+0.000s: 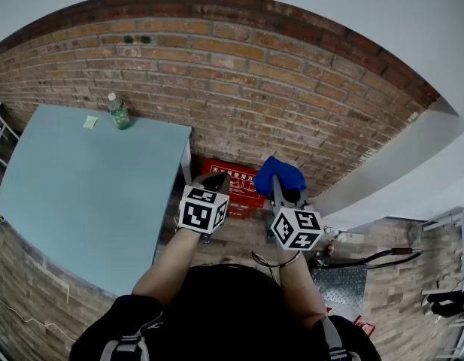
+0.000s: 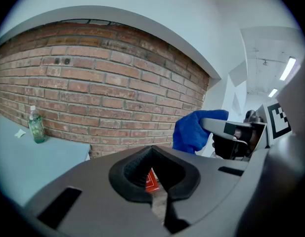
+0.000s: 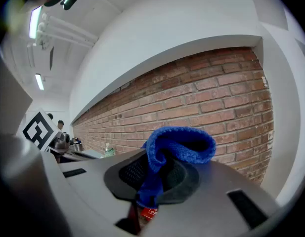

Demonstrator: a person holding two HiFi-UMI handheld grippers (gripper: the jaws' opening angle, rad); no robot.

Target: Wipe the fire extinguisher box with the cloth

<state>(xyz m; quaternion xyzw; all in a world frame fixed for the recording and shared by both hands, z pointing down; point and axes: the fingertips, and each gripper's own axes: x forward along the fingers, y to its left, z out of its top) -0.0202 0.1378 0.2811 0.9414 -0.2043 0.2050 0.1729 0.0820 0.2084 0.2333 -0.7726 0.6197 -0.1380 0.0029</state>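
Standing before a brick wall (image 1: 239, 89), a person holds the two grippers side by side, well above the floor (image 1: 239, 238). The right gripper (image 3: 151, 189) has its jaws closed on a blue cloth (image 3: 179, 144). The lower part of the cloth is pinched between the jaws, and the rest rises out of them in a loose, folded bunch. The left gripper (image 2: 154, 181) carries nothing. Its jaws are together, with only a thin slit between them, and through this slit a small part of something red shows.

The red fire extinguisher box (image 1: 238, 186) stands on the floor against the foot of the wall, just beside the right edge of a light blue counter (image 1: 81, 194). In the head view it lies between the two grippers and below them, and both grippers partly cover it. The cloth is up in the air and does not touch the box.

On the far side of the counter, near the wall, a green bottle (image 1: 119, 112) stands upright, and a small pale scrap of paper (image 1: 90, 122) lies just beside it.
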